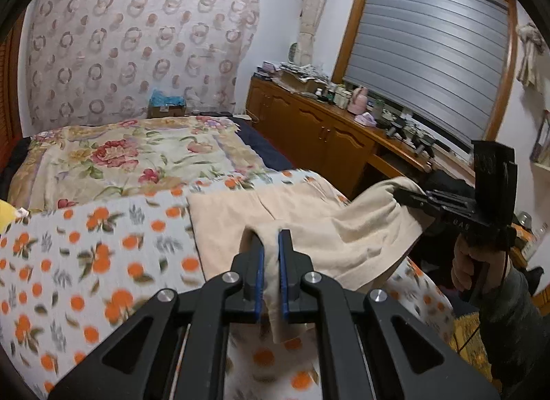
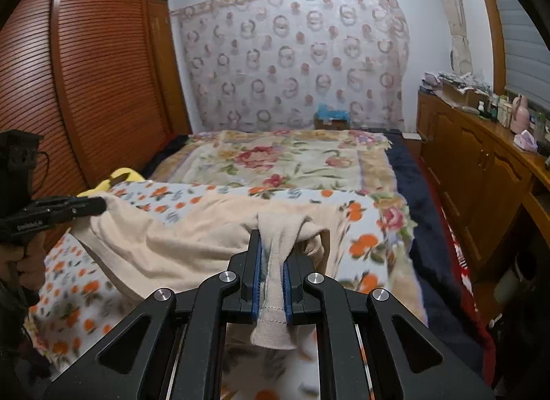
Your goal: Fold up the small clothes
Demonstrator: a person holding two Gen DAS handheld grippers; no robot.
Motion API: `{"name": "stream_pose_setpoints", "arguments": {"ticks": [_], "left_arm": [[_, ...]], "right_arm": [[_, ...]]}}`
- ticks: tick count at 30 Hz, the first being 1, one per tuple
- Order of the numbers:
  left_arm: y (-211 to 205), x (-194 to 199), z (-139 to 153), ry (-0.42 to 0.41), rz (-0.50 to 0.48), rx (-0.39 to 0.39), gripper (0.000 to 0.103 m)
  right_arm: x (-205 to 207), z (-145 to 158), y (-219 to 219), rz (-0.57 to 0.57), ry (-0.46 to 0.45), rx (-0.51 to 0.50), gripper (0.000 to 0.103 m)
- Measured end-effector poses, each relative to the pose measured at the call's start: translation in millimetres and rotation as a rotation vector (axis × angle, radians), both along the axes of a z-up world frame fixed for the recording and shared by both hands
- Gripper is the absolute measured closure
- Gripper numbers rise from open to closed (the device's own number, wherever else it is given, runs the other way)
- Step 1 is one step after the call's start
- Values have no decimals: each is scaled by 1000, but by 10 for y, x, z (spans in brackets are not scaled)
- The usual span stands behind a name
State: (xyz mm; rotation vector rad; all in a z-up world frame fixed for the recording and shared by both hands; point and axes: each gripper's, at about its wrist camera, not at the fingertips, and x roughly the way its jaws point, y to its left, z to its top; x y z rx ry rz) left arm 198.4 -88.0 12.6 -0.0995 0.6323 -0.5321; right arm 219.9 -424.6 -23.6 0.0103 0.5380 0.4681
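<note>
Left gripper (image 1: 271, 238) and right gripper (image 2: 273, 238) each pinch the beige garment (image 1: 309, 224) at frame centre; orange-print blanket (image 1: 86, 255) beneath, blurred; wooden cabinet (image 1: 309, 125) at right.

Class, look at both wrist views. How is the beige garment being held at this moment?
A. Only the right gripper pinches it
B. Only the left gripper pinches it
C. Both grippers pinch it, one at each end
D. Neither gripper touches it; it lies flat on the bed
C: the left gripper is closed on one edge of the beige garment, and the right gripper is closed on another edge, lifting it off the bed.
</note>
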Motion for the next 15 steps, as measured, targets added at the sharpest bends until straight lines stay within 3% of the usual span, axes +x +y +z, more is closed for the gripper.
{"name": "stream_pose_setpoints", "arguments": {"ticks": [9, 15], "left_arm": [[-92, 850, -178, 29, 40, 45, 99], [-98, 1122, -397, 68, 64, 68, 98]], "right_arm": [[763, -202, 71, 3, 49, -74, 96], [1019, -400, 78, 9, 95, -80, 95]]}}
